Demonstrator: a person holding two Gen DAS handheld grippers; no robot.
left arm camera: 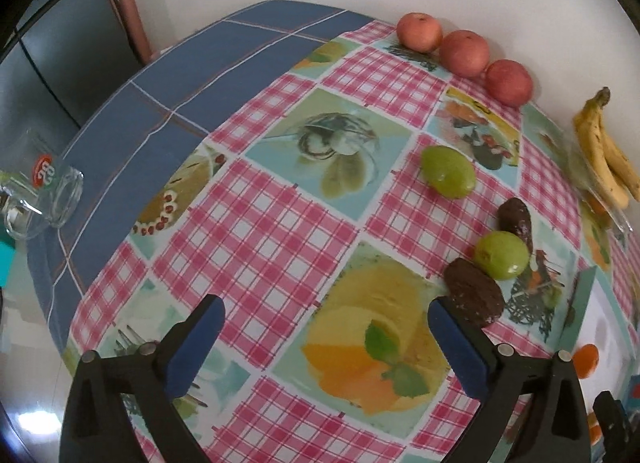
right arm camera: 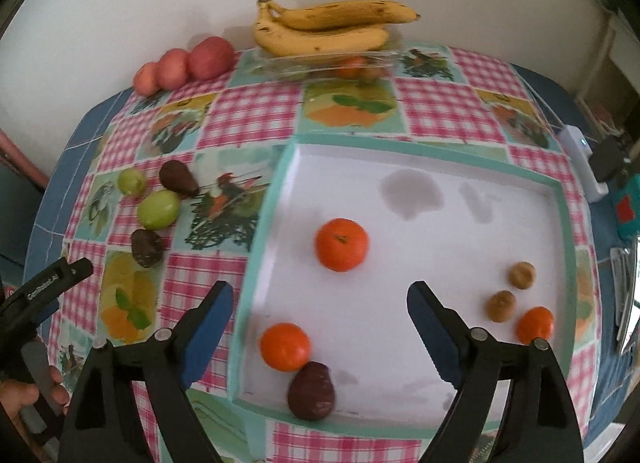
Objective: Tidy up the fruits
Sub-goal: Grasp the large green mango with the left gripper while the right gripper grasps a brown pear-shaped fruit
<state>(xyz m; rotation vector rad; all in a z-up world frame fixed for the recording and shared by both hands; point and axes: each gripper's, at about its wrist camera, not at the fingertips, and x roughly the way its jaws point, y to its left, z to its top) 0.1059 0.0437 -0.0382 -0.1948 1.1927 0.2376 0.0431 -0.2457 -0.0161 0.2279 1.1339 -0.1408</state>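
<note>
Both views look down along their claws at the desk [left arm camera: 280,223], from fairly near; the left faces its left half, the right the white tray [right arm camera: 400,203]; both share apples [left arm camera: 464,53] and bananas [right arm camera: 324,29]

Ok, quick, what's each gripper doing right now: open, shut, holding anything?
Left gripper: open, empty, above the tablecloth.
Right gripper: open, empty, above the tray.

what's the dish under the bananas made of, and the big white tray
Dish: clear glass or hard plastic, glossy; the tablecloth print and something orange show through it. Tray: looks like smooth plastic, white with a teal rim, faintly shiny; it could be coated board.
</note>
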